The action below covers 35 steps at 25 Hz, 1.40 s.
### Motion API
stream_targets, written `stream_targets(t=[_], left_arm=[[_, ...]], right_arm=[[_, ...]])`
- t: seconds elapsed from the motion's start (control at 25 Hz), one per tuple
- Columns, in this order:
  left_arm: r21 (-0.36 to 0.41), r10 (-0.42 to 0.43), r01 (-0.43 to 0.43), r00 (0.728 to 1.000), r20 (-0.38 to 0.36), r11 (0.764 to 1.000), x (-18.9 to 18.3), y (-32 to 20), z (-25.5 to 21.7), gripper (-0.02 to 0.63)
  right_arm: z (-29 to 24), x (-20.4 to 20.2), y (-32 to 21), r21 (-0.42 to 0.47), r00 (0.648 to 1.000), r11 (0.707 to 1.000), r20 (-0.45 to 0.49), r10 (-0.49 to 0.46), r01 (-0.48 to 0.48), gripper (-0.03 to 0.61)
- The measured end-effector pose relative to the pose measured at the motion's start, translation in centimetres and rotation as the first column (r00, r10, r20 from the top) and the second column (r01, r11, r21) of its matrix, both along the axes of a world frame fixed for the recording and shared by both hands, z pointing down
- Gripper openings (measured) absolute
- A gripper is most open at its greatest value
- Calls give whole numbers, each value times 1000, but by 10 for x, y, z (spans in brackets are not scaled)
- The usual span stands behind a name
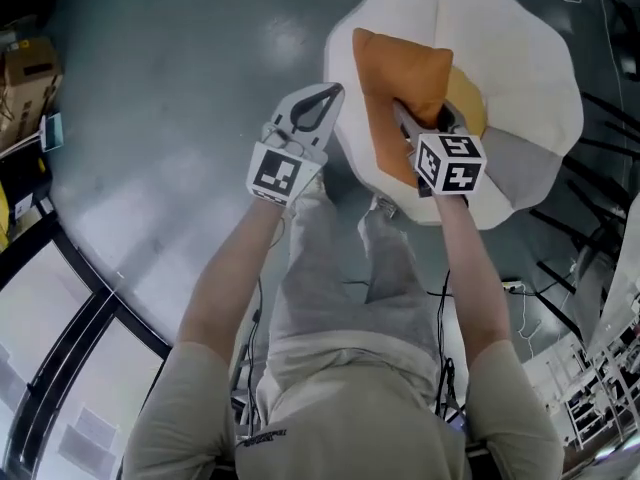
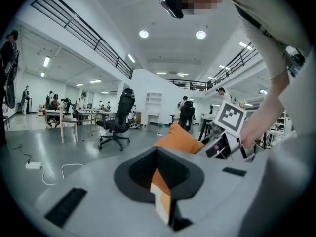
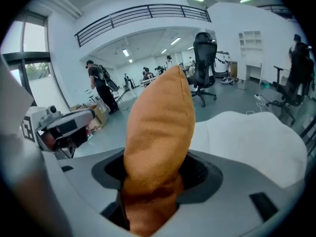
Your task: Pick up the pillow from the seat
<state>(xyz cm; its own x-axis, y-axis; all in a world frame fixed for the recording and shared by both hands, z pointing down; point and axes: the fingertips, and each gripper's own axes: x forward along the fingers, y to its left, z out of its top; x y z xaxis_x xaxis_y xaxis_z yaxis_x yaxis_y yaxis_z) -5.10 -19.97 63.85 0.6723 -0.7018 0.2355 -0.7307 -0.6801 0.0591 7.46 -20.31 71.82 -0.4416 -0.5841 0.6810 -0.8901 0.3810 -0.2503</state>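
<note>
An orange pillow [image 1: 395, 78] stands on edge on the round white seat [image 1: 510, 48]. My right gripper [image 1: 425, 118] is shut on the pillow's near edge, and the fabric bulges up between its jaws [image 3: 160, 127]. The seat [image 3: 252, 137] shows to the right behind it. My left gripper [image 1: 333, 93] hovers over the floor just left of the seat, jaws closed tip to tip with nothing in them. Its own view looks across at the pillow [image 2: 180, 138] and the right gripper's marker cube [image 2: 230, 116].
The grey floor [image 1: 180, 88] spreads left of the seat. Cardboard boxes [image 1: 30, 68] sit at the far left, with cables and a white rack [image 1: 600, 388] at the right. A black office chair [image 2: 118, 117], desks and people stand farther off in the hall.
</note>
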Motion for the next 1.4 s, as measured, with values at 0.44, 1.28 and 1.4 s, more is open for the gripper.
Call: stream_targets(t=[0.44, 1.28, 1.4], left_arm=[[197, 15, -8, 999, -32, 980, 23, 19, -244, 9], [352, 110, -33, 974, -199, 936, 31, 92, -520, 9], [395, 100, -26, 981, -167, 918, 22, 101, -538, 9]], right_arm=[[-272, 22, 10, 257, 997, 965, 62, 34, -49, 310], [-615, 69, 96, 675, 988, 731, 155, -11, -97, 333], [-643, 72, 109, 721, 984, 683, 176, -13, -120, 336]])
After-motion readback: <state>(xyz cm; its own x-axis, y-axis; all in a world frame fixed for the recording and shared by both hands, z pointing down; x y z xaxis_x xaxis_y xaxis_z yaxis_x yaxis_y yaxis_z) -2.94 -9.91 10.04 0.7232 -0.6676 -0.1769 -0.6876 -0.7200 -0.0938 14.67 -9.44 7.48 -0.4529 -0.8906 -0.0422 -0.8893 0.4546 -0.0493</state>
